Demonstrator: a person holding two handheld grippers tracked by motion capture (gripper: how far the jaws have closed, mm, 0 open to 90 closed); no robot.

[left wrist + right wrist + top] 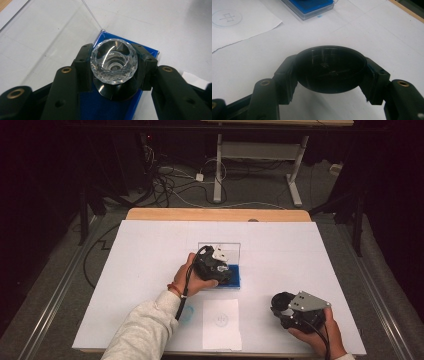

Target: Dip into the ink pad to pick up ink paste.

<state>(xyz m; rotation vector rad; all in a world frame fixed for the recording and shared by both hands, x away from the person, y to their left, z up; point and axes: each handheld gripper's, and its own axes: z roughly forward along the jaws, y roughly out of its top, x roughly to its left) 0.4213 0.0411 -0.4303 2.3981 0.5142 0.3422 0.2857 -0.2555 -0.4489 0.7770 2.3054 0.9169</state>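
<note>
While I worked at the white table, my left claw was clamped on one faceted glass ball, its two black jaws pressing either side of it. The ball sat on one round black base, and both were over the blue pad of one clear plastic case near the middle of the table. In the left gripper view the case's see-through lid stood open behind the ball. Whether the base rested on the pad I could not tell.

My right claw was closed tight around one shallow, round black cap, gripped at its rim from both sides and held just above the table near the front right corner, well apart from the case. In the right gripper view the blue-lined case showed beyond the cap.

Two sheets lay on the table: the large white one covering it, and one small slip of paper at the front edge, marked with one faint circle. One blue ring was drawn just to its left, beside my grey sleeve.
</note>
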